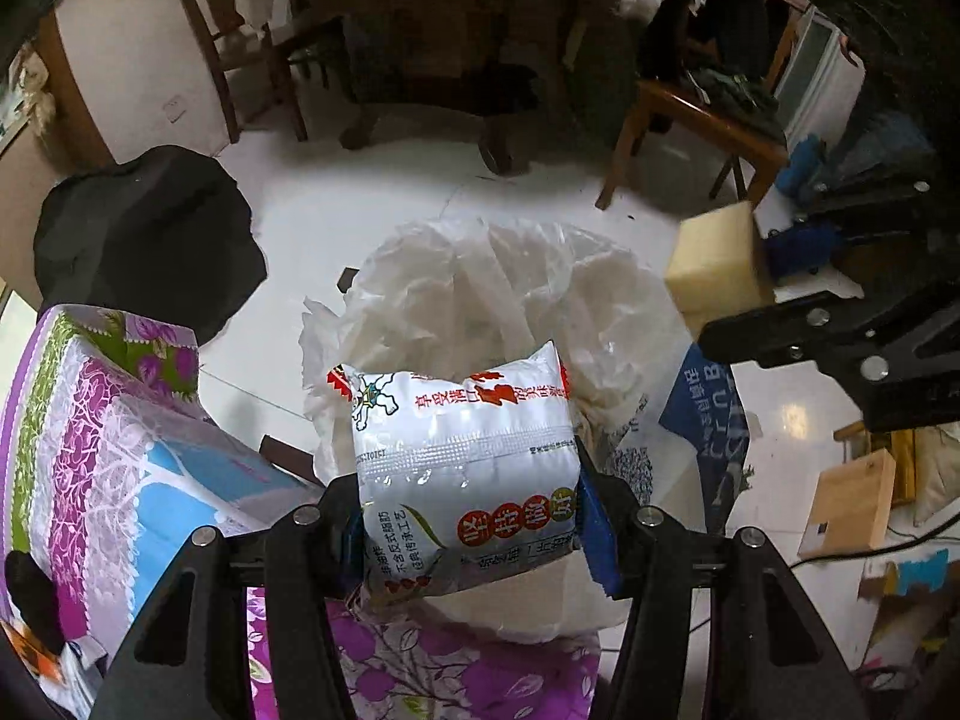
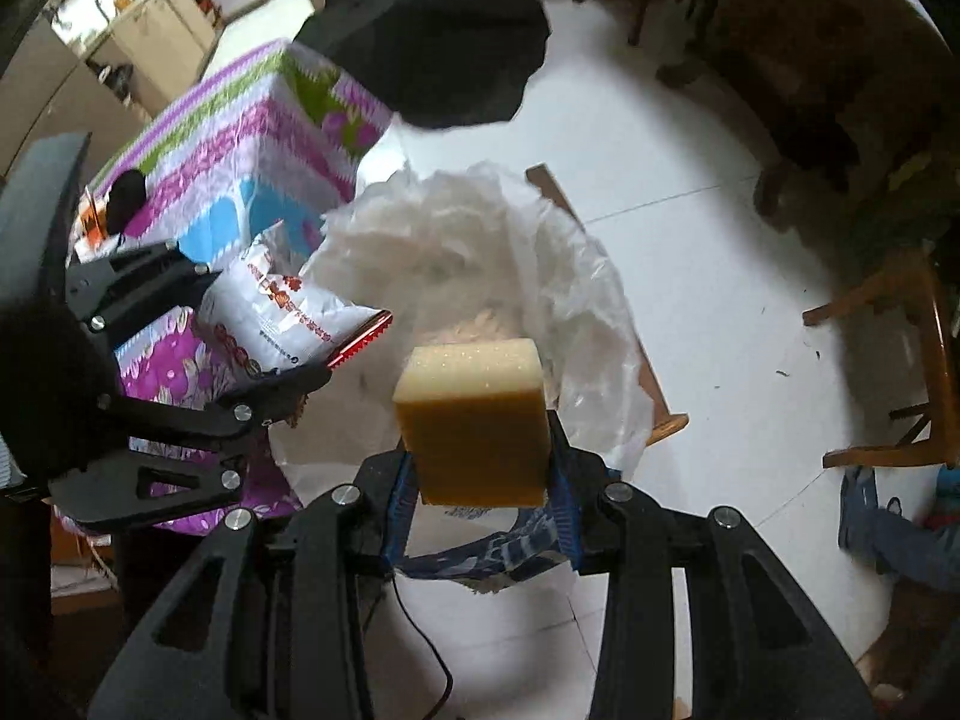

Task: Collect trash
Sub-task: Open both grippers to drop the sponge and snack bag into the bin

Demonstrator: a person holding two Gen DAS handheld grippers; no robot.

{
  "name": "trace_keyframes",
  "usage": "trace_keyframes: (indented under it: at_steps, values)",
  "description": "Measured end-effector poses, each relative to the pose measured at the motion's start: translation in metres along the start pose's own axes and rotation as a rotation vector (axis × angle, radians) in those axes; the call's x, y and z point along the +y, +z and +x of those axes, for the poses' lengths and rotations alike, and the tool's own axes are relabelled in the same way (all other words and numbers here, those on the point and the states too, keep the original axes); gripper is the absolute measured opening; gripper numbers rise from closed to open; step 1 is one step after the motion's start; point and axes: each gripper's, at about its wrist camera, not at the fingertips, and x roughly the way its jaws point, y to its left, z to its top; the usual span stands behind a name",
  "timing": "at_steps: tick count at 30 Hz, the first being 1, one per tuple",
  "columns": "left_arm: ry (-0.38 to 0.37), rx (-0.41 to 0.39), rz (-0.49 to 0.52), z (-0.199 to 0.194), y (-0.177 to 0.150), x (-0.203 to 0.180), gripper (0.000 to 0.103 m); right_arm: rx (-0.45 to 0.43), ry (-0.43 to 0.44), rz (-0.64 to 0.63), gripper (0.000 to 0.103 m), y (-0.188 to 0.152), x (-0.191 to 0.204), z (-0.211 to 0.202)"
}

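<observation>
A bin lined with a white plastic bag stands on the pale floor beside a table under a purple floral cloth, and both held items hang just over its mouth. The left gripper pinches a white snack packet across its lower half; it looks light, crinkly and slippery, so a mid-body hold seems safest. The right gripper, fingers narrowed, squeezes a yellow sponge block by its sides, which is probably soft, springy and weightless.
</observation>
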Motion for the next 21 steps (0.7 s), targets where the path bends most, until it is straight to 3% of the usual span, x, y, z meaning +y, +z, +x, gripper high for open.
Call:
trace_keyframes:
  at_steps: [7,11,12,13,15,21]
  values:
    - [0.006,0.058,0.069,0.008,-0.003,-0.008,0.057,0.049,-0.005,-0.004,0.037,0.009,0.001,0.011]
    - [0.018,0.053,0.082,0.008,-0.003,-0.008,0.059,0.053,-0.007,-0.005,0.037,0.012,0.000,0.013]
    - [0.029,0.045,0.081,0.007,-0.002,-0.007,0.064,0.055,-0.012,-0.001,0.042,0.013,0.000,0.014]
    - [0.032,0.037,0.078,0.006,-0.001,-0.007,0.069,0.055,-0.013,0.008,0.055,0.014,-0.001,0.014]
    - [0.035,0.026,0.078,0.003,-0.001,-0.007,0.078,0.038,-0.013,0.022,0.064,0.016,-0.003,0.012]
    - [0.049,-0.002,0.087,-0.006,-0.001,-0.009,0.078,0.017,-0.011,0.020,0.063,0.016,-0.006,0.008]
